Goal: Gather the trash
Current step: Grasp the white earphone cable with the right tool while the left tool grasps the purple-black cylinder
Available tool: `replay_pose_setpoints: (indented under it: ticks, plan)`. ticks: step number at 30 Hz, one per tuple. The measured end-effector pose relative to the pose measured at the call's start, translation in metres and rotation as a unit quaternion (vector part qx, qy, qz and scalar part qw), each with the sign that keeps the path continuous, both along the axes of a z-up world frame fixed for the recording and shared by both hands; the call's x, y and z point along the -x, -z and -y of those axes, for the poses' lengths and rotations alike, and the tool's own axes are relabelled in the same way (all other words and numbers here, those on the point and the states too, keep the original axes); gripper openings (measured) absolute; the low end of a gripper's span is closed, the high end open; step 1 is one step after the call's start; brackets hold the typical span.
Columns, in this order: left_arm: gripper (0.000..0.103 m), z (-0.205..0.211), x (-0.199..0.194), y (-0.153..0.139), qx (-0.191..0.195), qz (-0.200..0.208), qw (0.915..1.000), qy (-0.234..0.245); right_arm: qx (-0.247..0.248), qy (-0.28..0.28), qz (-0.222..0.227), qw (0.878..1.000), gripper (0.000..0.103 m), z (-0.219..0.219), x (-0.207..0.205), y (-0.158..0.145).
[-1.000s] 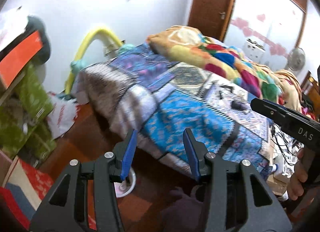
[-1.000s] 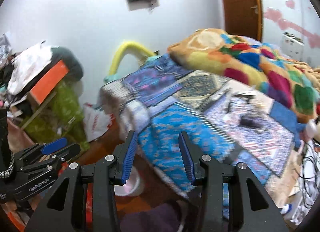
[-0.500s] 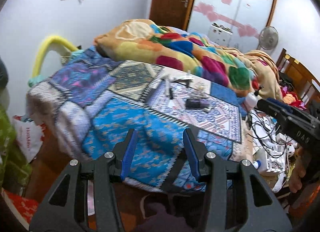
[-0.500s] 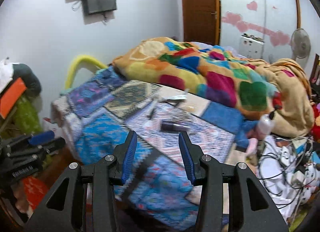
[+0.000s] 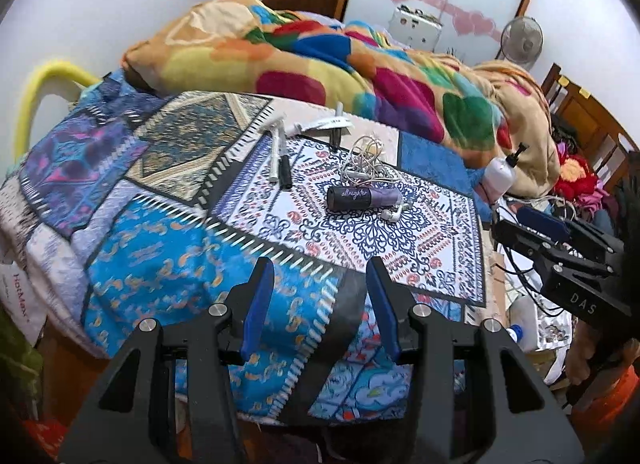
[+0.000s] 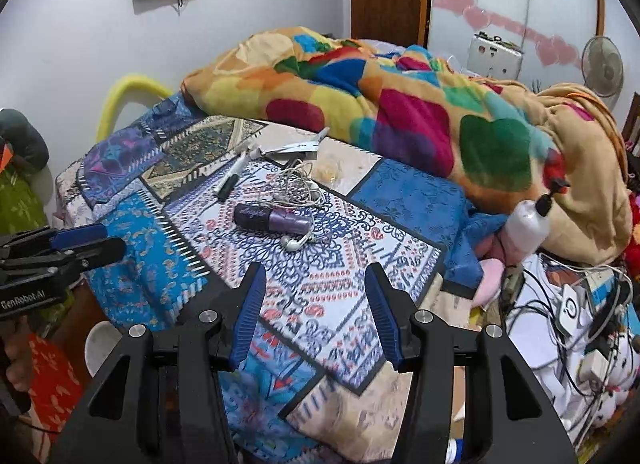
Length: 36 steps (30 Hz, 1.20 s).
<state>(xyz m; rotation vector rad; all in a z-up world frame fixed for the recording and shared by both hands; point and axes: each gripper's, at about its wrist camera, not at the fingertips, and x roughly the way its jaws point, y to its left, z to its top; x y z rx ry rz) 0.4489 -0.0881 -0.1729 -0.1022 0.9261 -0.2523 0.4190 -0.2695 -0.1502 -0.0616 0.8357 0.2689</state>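
Two views show you the same bed. Through your left wrist camera, your left gripper point(image 5: 320, 304) hangs over the near edge of the patchwork bedspread point(image 5: 160, 264), jaws spread wide with nothing between them. Ahead on the bedspread lies a dark purple tube point(image 5: 362, 198), on its side, with tangled white earphones point(image 5: 366, 161) just behind it and one earbud touching its right end. Two markers point(image 5: 280, 159) lie side by side to the left, and a torn white wrapper point(image 5: 324, 124) sits farther back near the colourful blanket point(image 5: 340, 63). Your right gripper point(image 5: 560, 248) shows at the right edge; you cannot tell its opening there.

From the right wrist camera, your right gripper point(image 6: 316, 316) is also wide open and holds nothing. The tube point(image 6: 272, 219) lies ahead, the earphones point(image 6: 292, 187) beside it, and a white pump bottle point(image 6: 526, 225) leans at the bed's right side.
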Motion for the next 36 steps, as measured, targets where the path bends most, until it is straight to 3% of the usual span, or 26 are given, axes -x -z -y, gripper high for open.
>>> replay_pose_setpoints:
  ticks: [9, 13, 17, 21, 24, 26, 27, 28, 32, 36]
  plan:
    - [0.047, 0.016, -0.052, 0.032, 0.01, -0.014, 0.9994, 0.029, -0.071, -0.015, -0.059, 0.996, 0.048, 0.002, -0.068, 0.026]
    - [0.047, 0.018, -0.07, 0.042, 0.033, -0.007, 0.9981, 0.052, -0.055, -0.026, -0.056, 0.997, 0.048, -0.014, -0.099, 0.035]
    - [0.047, 0.028, -0.086, 0.047, 0.031, 0.002, 0.9968, 0.074, -0.052, -0.038, -0.057, 0.996, 0.05, -0.024, -0.127, 0.044]
    - [0.053, 0.039, -0.099, 0.047, 0.02, 0.018, 0.9956, 0.089, -0.087, -0.056, -0.107, 0.989, 0.053, -0.027, -0.155, 0.064]
    - [0.056, 0.046, -0.106, 0.049, 0.024, 0.024, 0.9928, 0.114, -0.086, -0.057, -0.131, 0.986, 0.052, -0.027, -0.168, 0.075]
    - [0.056, 0.052, -0.111, 0.052, 0.026, 0.023, 0.9901, 0.136, -0.104, -0.06, -0.136, 0.983, 0.047, -0.022, -0.17, 0.076]
    - [0.056, 0.055, -0.115, 0.055, 0.026, 0.019, 0.9893, 0.142, -0.111, -0.065, -0.139, 0.982, 0.032, -0.02, -0.17, 0.075]
    - [0.056, 0.057, -0.119, 0.058, 0.026, 0.013, 0.9892, 0.144, -0.117, -0.071, -0.148, 0.98, 0.025, -0.018, -0.171, 0.075]
    - [0.056, 0.06, -0.126, 0.067, 0.038, -0.008, 0.9875, 0.153, -0.135, -0.065, -0.134, 0.98, 0.022, -0.004, -0.163, 0.063]
    - [0.056, 0.061, -0.115, 0.067, 0.037, -0.008, 0.9866, 0.159, -0.118, -0.056, -0.099, 0.986, 0.022, 0.011, -0.14, 0.044]
